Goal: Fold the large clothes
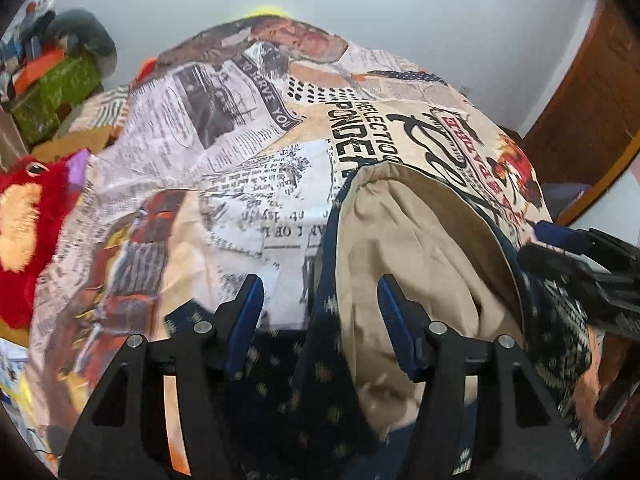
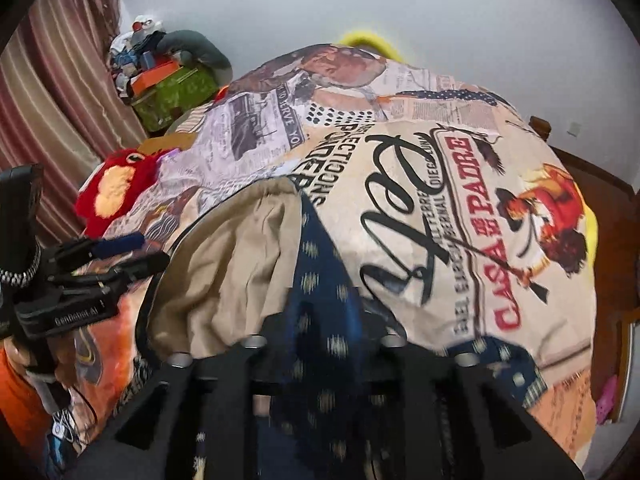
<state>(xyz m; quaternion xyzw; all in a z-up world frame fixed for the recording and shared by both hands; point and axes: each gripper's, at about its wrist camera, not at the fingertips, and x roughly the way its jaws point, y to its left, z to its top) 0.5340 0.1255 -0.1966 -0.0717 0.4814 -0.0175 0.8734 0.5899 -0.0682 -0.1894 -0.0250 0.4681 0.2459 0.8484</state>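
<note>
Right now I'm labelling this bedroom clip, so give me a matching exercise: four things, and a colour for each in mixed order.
Things:
1. plush toy
2. box
3. garment
4. curtain

Colours:
A. navy with pale dots, beige inside
B. striped brownish-pink
C. red with a pale orange patch
D. green

Pairs: 1-C, 2-D, 3-A, 4-B

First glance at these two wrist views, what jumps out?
The newspaper-print bedsheet fills both views, bold black lettering and a red "CASA" label on its right side. On it at the near edge lies a navy patterned garment with tan lining. A red plush toy sits at the bed's left edge.
</note>
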